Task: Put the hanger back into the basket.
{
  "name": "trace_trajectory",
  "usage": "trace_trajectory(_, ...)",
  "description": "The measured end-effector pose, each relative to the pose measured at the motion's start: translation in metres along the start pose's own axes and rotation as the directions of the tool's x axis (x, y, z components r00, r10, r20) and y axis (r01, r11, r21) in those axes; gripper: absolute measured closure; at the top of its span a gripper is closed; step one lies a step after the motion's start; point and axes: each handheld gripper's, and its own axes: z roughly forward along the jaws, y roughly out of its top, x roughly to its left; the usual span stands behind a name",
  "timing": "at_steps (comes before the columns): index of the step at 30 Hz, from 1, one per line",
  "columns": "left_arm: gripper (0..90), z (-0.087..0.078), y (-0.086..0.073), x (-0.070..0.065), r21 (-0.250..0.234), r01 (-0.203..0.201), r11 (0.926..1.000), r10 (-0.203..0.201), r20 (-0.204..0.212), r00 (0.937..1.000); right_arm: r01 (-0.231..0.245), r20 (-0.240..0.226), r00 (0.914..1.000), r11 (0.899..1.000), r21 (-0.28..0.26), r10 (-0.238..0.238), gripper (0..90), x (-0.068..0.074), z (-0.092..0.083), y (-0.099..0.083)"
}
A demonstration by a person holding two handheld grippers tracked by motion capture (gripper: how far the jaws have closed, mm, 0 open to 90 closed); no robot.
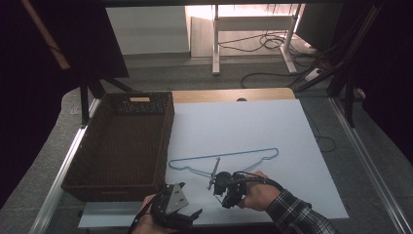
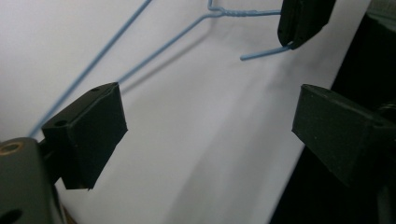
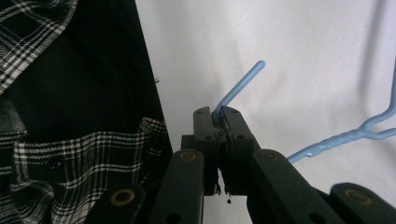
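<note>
Right tool (image 3: 218,116) clamping hanger (image 1: 229,157) hook

A lab-like workroom: floor cables (image 1: 263,44), metal-framed desk (image 1: 253,29), railed table (image 1: 243,95).

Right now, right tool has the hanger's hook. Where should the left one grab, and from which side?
Probably the long straight bottom wire of the blue wire hanger, from above with the jaws across it. The hanger lies flat on the white sheet, so only its thin wire offers a pinch. The left tool is open; the right tool pinches the hook.
</note>
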Motion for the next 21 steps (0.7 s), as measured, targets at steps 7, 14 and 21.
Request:
trace_trajectory(7,26.8,0.02,0.018,0.002,0.053,-0.205,0.9774,0.21,-0.126,0.9696,0.009,-0.012,0.9999,1.0,0.006,-0.009,86.1,-0.004,-0.004,0.0)
trace_trajectory(14,38.5,0.053,0.017,-0.006,0.124,-0.413,0.9021,0.431,-0.259,0.8641,0.002,-0.042,0.9991,1.0,-0.003,-0.002,86.2,-0.006,-0.009,-0.001)
trace_trajectory(21,46.9,0.076,0.02,-0.008,0.173,-0.549,0.8178,0.573,-0.325,0.7519,0.011,-0.029,0.9995,1.0,-0.01,-0.011,86.4,-0.01,-0.015,-0.005)
